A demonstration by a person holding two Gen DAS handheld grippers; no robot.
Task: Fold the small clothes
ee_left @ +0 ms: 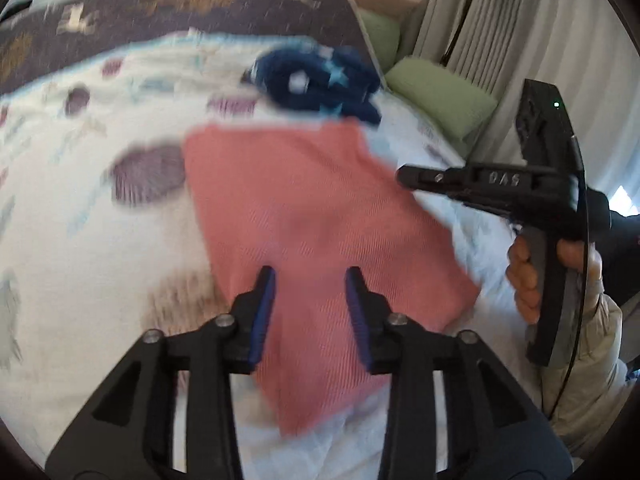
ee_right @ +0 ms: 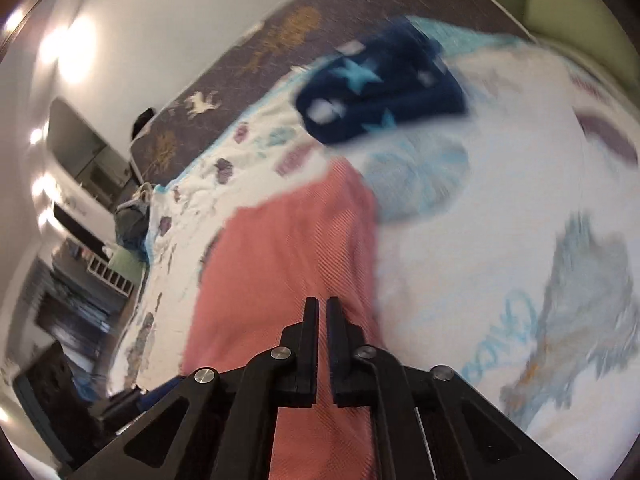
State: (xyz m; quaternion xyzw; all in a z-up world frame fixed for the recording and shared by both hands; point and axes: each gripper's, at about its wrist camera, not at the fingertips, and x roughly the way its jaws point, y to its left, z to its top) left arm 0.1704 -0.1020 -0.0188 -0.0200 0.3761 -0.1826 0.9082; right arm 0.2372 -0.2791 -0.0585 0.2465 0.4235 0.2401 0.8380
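A pink ribbed cloth point(ee_left: 304, 208) lies flat on the bed, seen blurred; it also fills the lower middle of the right wrist view point(ee_right: 280, 280). My left gripper point(ee_left: 310, 276) hovers over its near part, jaws open, blue pads point(ee_left: 262, 312) apart with cloth showing between them. My right gripper point(ee_left: 404, 178) reaches in from the right, held by a hand point(ee_left: 524, 276), its tip at the cloth's right edge. Seen from its own camera, the right gripper point(ee_right: 322, 304) is shut above the pink cloth; no pinched fabric shows.
A bunched navy garment with light stars point(ee_left: 316, 80) point(ee_right: 380, 96) lies beyond the pink cloth. The white patterned blanket point(ee_left: 100, 240) covers the bed over a dark patterned sheet point(ee_left: 160, 4). Green pillows point(ee_left: 440, 96) and curtains stand at the right.
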